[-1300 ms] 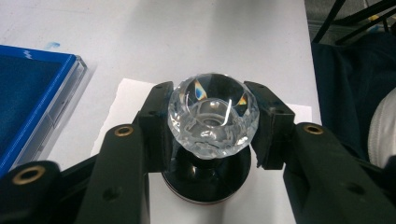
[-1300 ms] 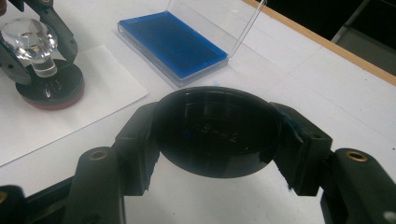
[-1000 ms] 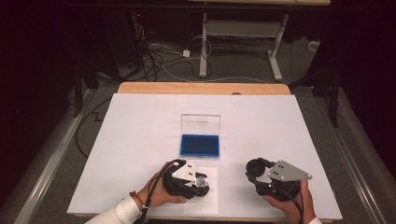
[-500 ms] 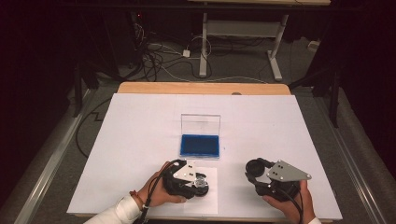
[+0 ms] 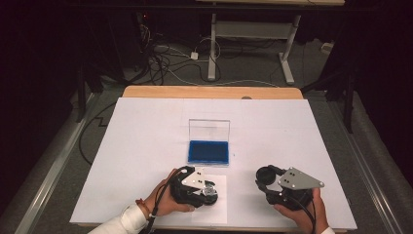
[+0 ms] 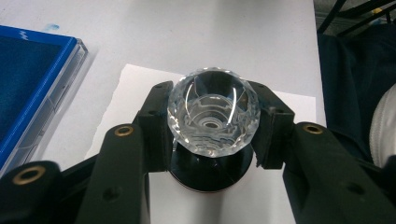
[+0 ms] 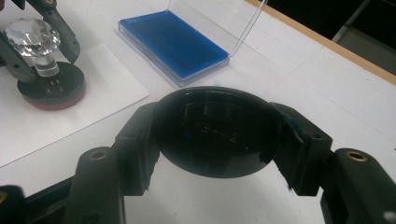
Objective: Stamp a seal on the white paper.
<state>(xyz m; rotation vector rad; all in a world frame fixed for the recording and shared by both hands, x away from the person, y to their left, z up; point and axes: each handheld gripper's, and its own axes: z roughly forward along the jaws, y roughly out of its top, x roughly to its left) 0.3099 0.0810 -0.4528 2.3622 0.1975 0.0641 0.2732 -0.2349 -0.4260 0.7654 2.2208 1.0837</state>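
Stillness is the main news in the high view: vs the frames a sec ago neither hand has shifted, so the work sits paused between steps. Left claw (image 5: 208, 189) is at the near edge of the counter (image 5: 146, 141), clamped on the stamp (image 5: 210, 192), which stands on a white paper sheet (image 5: 220, 212). Right claw (image 5: 266, 178) is off to the right, well apart, gripping a black round cap (image 5: 265, 175), prob the stamp's cover. Blue ink pad (image 5: 208, 152) lies just beyond the paper w/ its clear lid propped upright. Left gripper view: jaws closed tight on the faceted clear knob (image 6: 213, 116) from both sides, dark stamp base below it resting on the paper; pad's blue edge at far left. My read is the stamp is pressed down or about to lift. Right gripper view: jaws pinch the cap (image 7: 217, 130) at its rim, held above the bare counter; stamp & left claw show at top left, pad beyond. Nothing blocks the way from paper to pad; only the raised lid behind the pad and the cap-holding claw nearby need minding
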